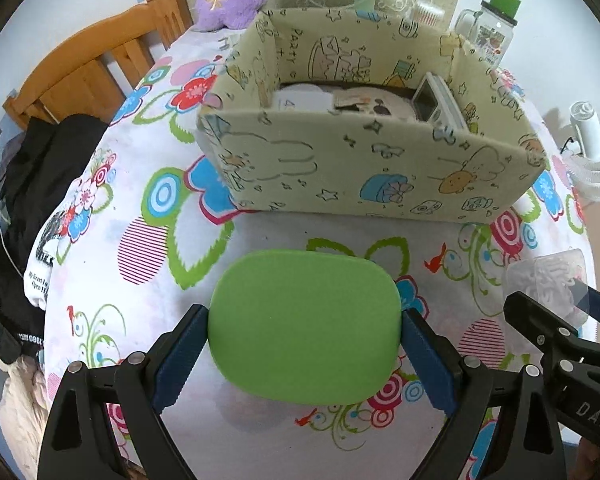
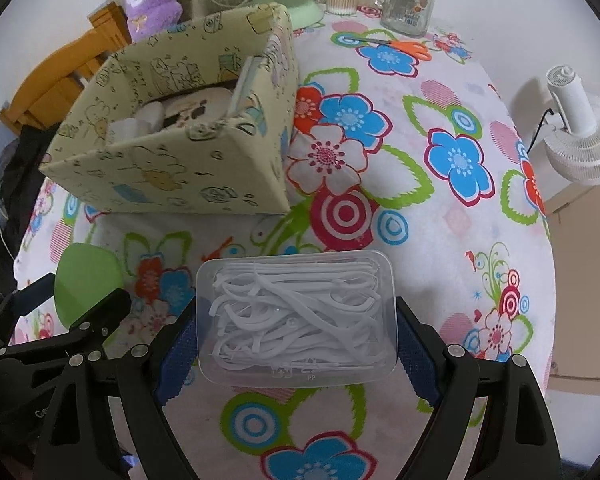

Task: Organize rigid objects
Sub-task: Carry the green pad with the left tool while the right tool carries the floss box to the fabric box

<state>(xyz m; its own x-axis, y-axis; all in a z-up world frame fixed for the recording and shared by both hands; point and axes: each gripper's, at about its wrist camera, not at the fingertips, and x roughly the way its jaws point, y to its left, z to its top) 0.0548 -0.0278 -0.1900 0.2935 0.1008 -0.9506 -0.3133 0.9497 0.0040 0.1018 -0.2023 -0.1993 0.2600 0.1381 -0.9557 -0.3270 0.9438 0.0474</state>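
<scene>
Floral tablecloth (image 2: pixel 440 92) | left gripper (image 1: pixel 304 340) clamps green case (image 1: pixel 304 326) | right gripper (image 2: pixel 296 340) clamps clear floss box (image 2: pixel 296 316) | you lift both above box (image 1: pixel 380 176) rim, release 1 by 1.

Plain lime-green case (image 1: pixel 304 326), clear box (image 2: pixel 296 316) of white picks. Pale-yellow cartoon-print carton (image 1: pixel 364 168) at twelve o'clock. Bright floral tablecloth (image 2: pixel 440 240).

Floral-cloth table (image 2: pixel 440 240) w/ patterned box (image 2: pixel 172 168), jar (image 2: pixel 410 4), scissors (image 2: pixel 404 46).

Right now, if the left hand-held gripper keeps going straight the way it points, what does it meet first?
Probably the flowered tablecloth short of the patterned box. The left hand-held gripper, clamped on the green case, points steeply down; depth is unclear.
</scene>
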